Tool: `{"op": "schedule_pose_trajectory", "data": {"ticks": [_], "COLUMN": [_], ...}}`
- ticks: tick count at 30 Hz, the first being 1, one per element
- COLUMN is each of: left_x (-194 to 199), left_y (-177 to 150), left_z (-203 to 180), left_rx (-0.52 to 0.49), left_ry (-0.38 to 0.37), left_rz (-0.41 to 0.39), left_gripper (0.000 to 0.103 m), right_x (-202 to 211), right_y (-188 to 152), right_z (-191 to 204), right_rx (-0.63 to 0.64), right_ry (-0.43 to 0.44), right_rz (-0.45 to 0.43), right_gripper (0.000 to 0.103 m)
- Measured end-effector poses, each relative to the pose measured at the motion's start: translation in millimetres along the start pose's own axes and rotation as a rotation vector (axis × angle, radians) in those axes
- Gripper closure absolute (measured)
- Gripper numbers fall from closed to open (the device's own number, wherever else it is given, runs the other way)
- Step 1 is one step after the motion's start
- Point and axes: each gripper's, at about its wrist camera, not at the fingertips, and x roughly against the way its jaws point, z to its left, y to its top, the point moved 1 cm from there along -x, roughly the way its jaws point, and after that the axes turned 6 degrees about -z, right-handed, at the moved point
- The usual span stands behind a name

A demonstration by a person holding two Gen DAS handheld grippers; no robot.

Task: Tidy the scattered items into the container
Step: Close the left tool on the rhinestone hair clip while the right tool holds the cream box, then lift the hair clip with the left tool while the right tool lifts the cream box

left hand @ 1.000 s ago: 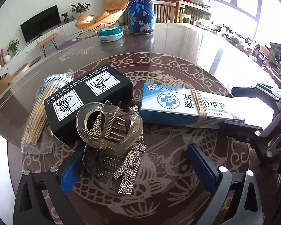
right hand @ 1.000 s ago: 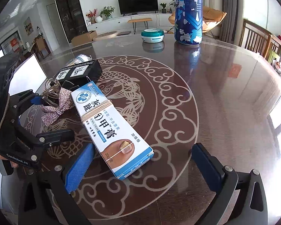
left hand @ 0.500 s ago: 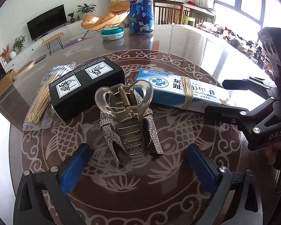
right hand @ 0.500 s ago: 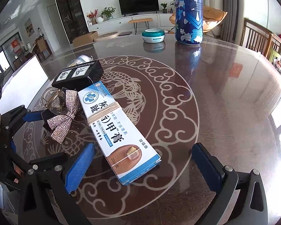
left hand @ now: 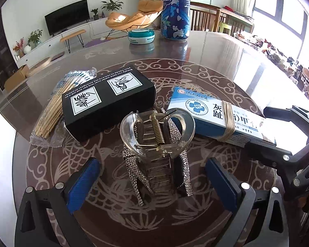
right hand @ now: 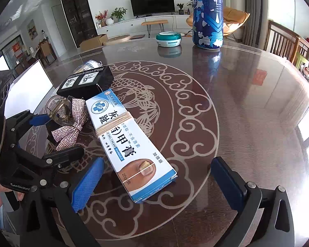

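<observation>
lying on the dark glass table with a fish and cloud pattern, the scattered items sit close together in front of both grippers. the left gripper has its claw spread wide and holds nothing; its two blue pads stand on either side of a clear hair clip with a rhinestone bow, and neither pad touches the clip. the clip stands on the table with its metal spring on top. just behind it, to the left, lies a black box with white pictures on its top, and beside this box, further left, is a plastic bag of wooden sticks. to the right of the clip lies a blue and white cream box with a rubber band around its middle.

the right gripper also has its claw wide and holds nothing. in the right wrist view the cream box reaches with its near end between the two blue pads, nearer to the left pad, but i cannot tell if it touches it. the hair clip and the black box are seen to the left of it.

far on the table stand a tall blue can and a small round teal tin, near each other. which thing is the container, i cannot tell.
</observation>
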Motion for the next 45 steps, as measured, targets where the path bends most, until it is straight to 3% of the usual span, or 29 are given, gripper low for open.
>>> {"op": "schedule_pose_trajectory", "data": {"ticks": [9,11,13,24,32,39,42,45], "left_x": [-3.7,1.6,4.8,43.5,81.1,85.5,84.2,82.1], "left_y": [4.9,6.1,5.6,-37.9,-80.1,-86.6,-86.4,-87.3], "left_z": [1.2,1.6,2.4,9.5,35.3,33.9,33.0,35.9], "left_rx": [0.033,0.046,0.061,0.136,0.266,0.267,0.258,0.273], "left_ry": [0.028,0.037,0.049,0.124,0.218,0.236,0.242,0.242], "left_rz": [-0.002,-0.032,-0.034,-0.021,-0.043,-0.047,-0.041,-0.03], "left_gripper": [0.003,0.037,0.047,0.047,0.047,0.046,0.04,0.024], "right_x": [0.6,0.7,0.8,0.6,0.7,0.6,0.7,0.6], "right_y": [-0.3,-0.3,-0.4,-0.4,-0.2,0.0,0.3,0.3], "right_z": [-0.2,-0.1,-0.1,-0.5,-0.6,-0.5,-0.6,0.4], "right_rx": [-0.001,-0.002,-0.002,-0.002,-0.003,-0.004,-0.006,-0.004], "right_ry": [0.001,0.002,0.003,0.003,-0.001,-0.002,0.003,0.01], "right_rz": [-0.001,-0.001,-0.001,-0.001,-0.001,-0.001,-0.002,-0.003], "right_gripper": [0.0,0.0,0.0,0.0,0.0,0.0,0.0,0.0]}}
